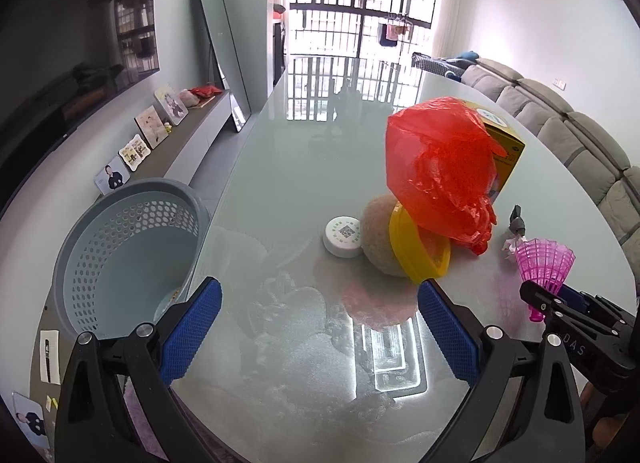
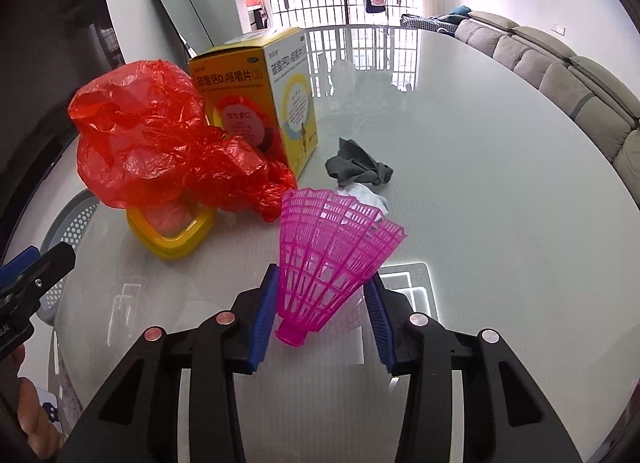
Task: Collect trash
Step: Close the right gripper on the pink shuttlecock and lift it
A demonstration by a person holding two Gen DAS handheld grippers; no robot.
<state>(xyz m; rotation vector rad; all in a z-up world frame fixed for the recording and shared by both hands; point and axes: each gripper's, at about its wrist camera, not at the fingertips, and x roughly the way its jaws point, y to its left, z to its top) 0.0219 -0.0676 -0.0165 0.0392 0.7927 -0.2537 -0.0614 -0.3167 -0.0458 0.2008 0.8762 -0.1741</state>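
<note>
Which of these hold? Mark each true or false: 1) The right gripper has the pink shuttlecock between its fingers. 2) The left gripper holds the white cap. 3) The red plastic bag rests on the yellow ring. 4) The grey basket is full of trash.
1) True: the pink shuttlecock sits between the right gripper fingers.
2) False: the left gripper is open and empty; the white cap lies on the table.
3) True: the red plastic bag rests on the yellow ring.
4) False: the grey basket looks empty.
</note>
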